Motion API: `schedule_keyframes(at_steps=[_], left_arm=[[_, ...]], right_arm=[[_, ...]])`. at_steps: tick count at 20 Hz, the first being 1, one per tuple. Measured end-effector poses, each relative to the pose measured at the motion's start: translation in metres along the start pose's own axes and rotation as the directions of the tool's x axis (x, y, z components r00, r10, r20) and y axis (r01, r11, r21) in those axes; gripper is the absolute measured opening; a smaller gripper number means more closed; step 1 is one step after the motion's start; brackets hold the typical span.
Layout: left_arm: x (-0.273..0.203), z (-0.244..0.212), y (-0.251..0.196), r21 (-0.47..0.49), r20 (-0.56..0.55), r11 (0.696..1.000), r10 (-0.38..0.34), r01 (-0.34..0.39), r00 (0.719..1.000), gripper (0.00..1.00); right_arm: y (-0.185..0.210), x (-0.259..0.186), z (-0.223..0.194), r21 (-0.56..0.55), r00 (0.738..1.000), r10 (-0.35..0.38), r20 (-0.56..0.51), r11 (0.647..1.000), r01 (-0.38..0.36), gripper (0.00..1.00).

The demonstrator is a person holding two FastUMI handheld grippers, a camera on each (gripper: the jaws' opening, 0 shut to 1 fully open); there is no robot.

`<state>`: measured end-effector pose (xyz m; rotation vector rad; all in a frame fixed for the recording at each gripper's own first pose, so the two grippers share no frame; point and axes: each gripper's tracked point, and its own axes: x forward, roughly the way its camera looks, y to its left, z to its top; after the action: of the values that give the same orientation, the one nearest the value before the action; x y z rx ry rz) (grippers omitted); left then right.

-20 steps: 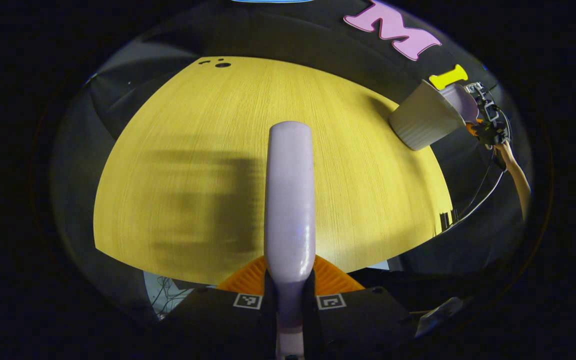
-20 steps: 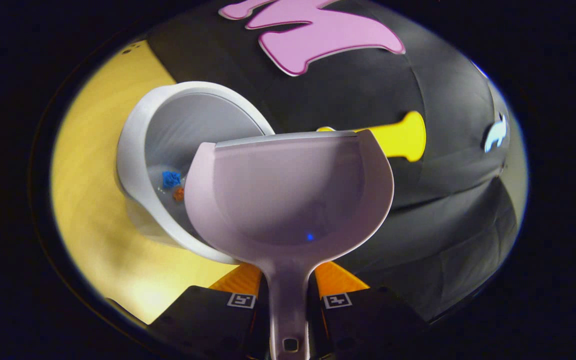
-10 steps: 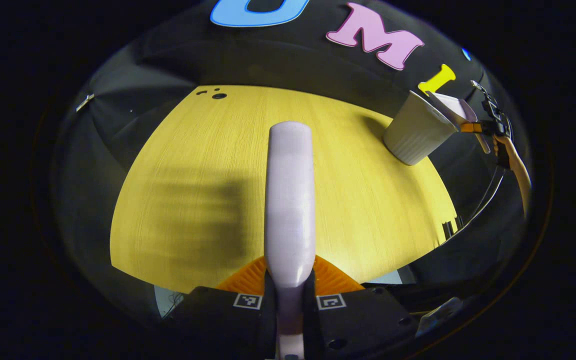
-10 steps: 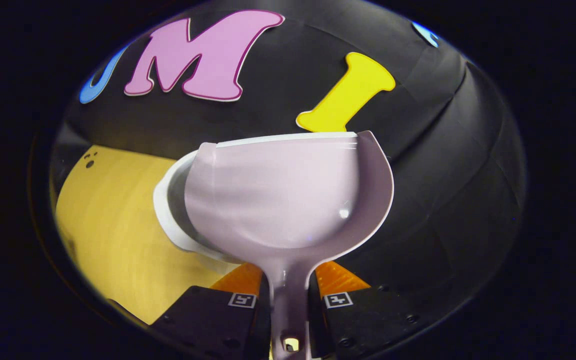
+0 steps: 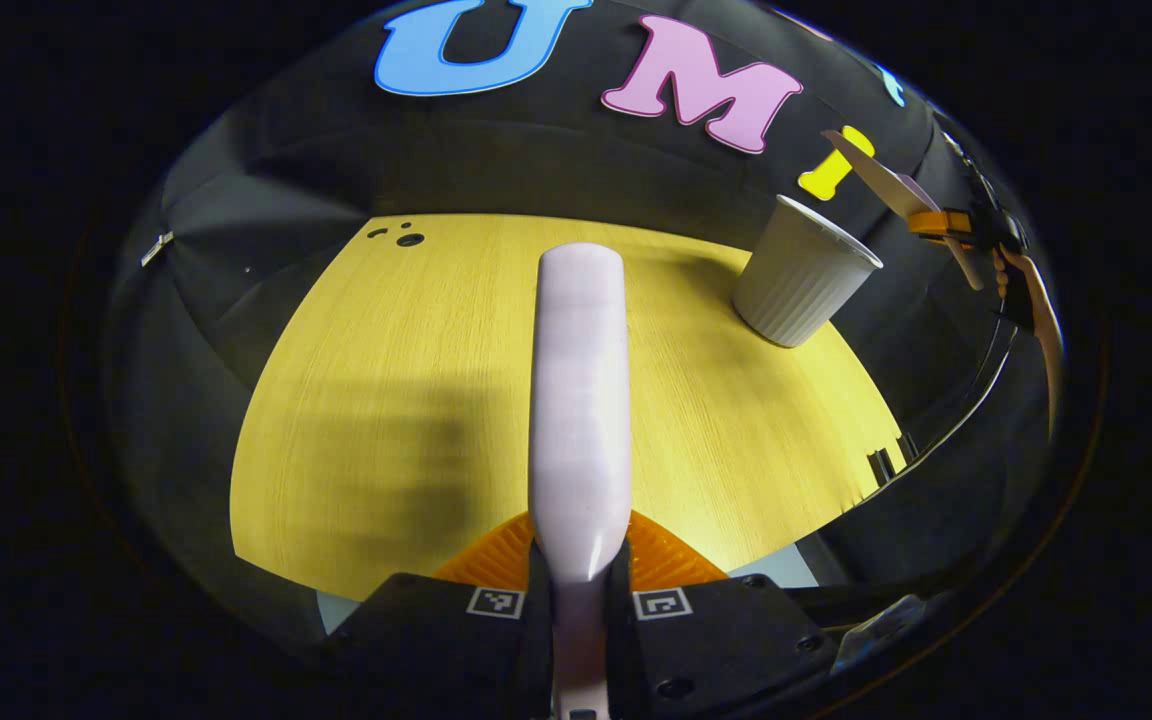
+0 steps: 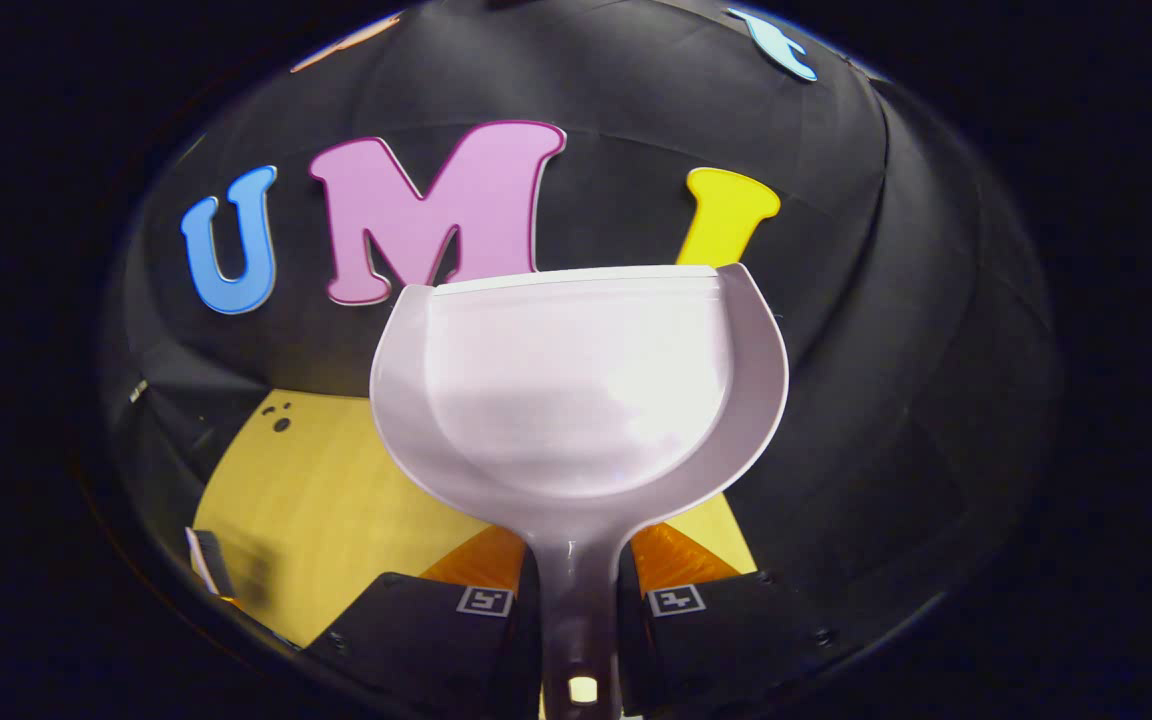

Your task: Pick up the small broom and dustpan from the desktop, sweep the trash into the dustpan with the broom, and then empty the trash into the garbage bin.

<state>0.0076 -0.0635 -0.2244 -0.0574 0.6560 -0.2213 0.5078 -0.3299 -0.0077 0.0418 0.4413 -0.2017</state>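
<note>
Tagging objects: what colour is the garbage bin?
White, with ribbed sides: the garbage bin shows best in the left gripper view.

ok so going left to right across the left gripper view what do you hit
small holes in the desktop → broom handle held in the left gripper → garbage bin → dustpan → right gripper

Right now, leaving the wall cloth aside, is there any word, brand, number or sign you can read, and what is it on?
No readable words, brands or numbers.
broom, dustpan, garbage bin, table: plain surfaces, no print visible.
left tongs and right tongs: square black-and-white code markers beside each gripped handle; these are patterns, not text.
</note>
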Motion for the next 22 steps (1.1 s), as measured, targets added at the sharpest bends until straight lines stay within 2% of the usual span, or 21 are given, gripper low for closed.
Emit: schedule_keyframes(at_steps=[3,4,5,6,7,11,13,15,16,17,19,22], left_arm=[[0.005,0.0,0.001,0.008,0.006,1.0,0.017,-0.017,1.0,0.25],[0.008,0.0,0.003,0.005,0.007,1.0,0.024,-0.024,1.0,0.25],[0.01,0.001,0.005,0.0,0.008,1.0,0.031,-0.031,0.999,0.25],[0.012,0.0,0.008,-0.005,0.007,0.999,0.038,-0.038,0.999,0.25],[0.013,0.001,0.01,-0.009,0.008,0.999,0.047,-0.047,0.999,0.24],[0.021,0.001,0.02,-0.009,-0.005,0.997,0.075,-0.075,0.997,0.25],[0.028,0.002,0.022,-0.001,-0.016,0.997,0.08,-0.08,0.997,0.25],[0.038,0.002,0.029,0.015,-0.038,0.995,0.101,-0.101,0.994,0.25],[0.045,0.001,0.032,0.019,-0.05,0.994,0.11,-0.109,0.993,0.24],[0.052,0.001,0.033,0.017,-0.064,0.994,0.113,-0.112,0.992,0.25],[0.066,-0.002,0.036,0.004,-0.099,0.993,0.119,-0.119,0.988,0.25],[0.089,-0.007,0.042,-0.003,-0.151,0.99,0.14,-0.142,0.978,0.25]], right_arm=[[0.031,-0.01,-0.004,-0.001,0.995,0.102,-0.008,0.995,-0.102,0.34],[0.045,-0.017,-0.008,-0.006,0.991,0.136,-0.018,0.991,-0.136,0.31],[0.057,-0.021,-0.014,-0.012,0.985,0.169,-0.029,0.986,-0.169,0.34],[0.071,-0.027,-0.019,-0.016,0.979,0.199,-0.041,0.98,-0.199,0.31],[0.076,-0.024,-0.024,-0.014,0.972,0.227,-0.054,0.974,-0.228,0.34],[0.115,-0.038,-0.063,-0.002,0.929,0.337,-0.15,0.94,-0.342,0.34],[0.128,-0.042,-0.099,0.032,0.901,0.376,-0.217,0.925,-0.378,0.34],[0.133,-0.044,-0.128,0.027,0.886,0.376,-0.272,0.923,-0.383,0.34],[0.132,-0.042,-0.141,0.014,0.881,0.369,-0.297,0.924,-0.383,0.3],[0.132,-0.039,-0.155,0.002,0.874,0.362,-0.323,0.924,-0.382,0.34],[0.131,-0.023,-0.19,-0.007,0.864,0.339,-0.371,0.93,-0.368,0.34],[0.138,-0.005,-0.247,0.019,0.829,0.31,-0.466,0.94,-0.341,0.31]])
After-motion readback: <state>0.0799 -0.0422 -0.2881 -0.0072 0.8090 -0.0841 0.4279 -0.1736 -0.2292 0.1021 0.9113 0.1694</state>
